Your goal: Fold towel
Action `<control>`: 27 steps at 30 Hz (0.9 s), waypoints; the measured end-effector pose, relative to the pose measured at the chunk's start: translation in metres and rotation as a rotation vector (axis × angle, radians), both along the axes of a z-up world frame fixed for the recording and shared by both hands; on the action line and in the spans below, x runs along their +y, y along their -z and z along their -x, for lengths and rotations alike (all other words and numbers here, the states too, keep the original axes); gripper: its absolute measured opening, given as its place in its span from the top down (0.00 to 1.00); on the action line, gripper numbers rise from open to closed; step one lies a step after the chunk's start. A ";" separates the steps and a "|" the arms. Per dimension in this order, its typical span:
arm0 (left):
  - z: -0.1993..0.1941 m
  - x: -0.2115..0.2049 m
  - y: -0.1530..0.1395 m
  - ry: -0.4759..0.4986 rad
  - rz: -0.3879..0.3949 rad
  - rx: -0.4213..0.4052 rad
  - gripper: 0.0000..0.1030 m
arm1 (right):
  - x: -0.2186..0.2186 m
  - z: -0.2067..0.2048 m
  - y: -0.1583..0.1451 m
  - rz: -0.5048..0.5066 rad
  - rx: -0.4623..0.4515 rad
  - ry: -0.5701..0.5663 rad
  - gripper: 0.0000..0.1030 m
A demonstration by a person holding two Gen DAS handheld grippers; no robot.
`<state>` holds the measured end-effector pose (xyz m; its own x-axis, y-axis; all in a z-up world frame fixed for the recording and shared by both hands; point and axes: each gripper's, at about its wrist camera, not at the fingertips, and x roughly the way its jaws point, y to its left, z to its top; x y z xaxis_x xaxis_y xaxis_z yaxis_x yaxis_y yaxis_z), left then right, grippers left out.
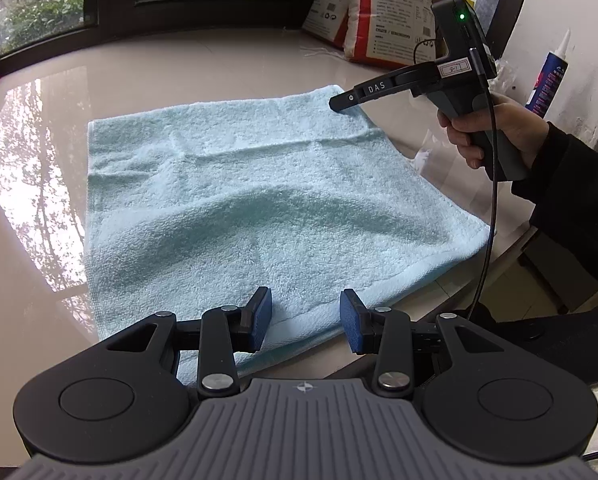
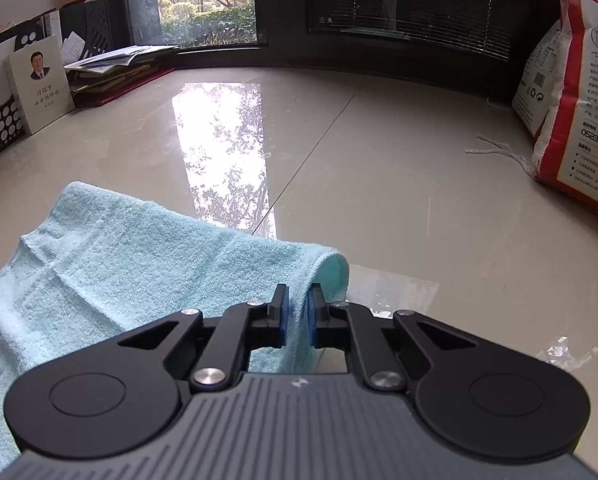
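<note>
Right gripper (image 2: 297, 316) pinches the pale blue terry towel's (image 1: 235, 200) corner; left gripper (image 1: 305, 326) gapes, unclenched — glossy beige stone tabletop (image 2: 379, 152), dark-framed window (image 2: 207, 4) behind.

The left tongs (image 1: 305, 322) point downward with their blue pads (image 1: 261, 320) standing apart, nothing pressed between them. The right tongs (image 2: 297, 312) are closed, their pads pinching a fold of the towel (image 2: 111, 256) at its corner. Seen from the left wrist, a hand (image 1: 495, 132) in a dark sleeve (image 1: 571, 200) grips the right tongs' handle, tips angled down.
</note>
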<state>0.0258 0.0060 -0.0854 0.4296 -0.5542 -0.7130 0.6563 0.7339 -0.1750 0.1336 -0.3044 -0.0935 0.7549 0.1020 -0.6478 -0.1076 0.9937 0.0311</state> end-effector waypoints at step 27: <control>0.002 -0.002 0.000 0.006 -0.008 -0.011 0.59 | 0.022 0.012 -0.005 0.036 -0.008 -0.140 0.71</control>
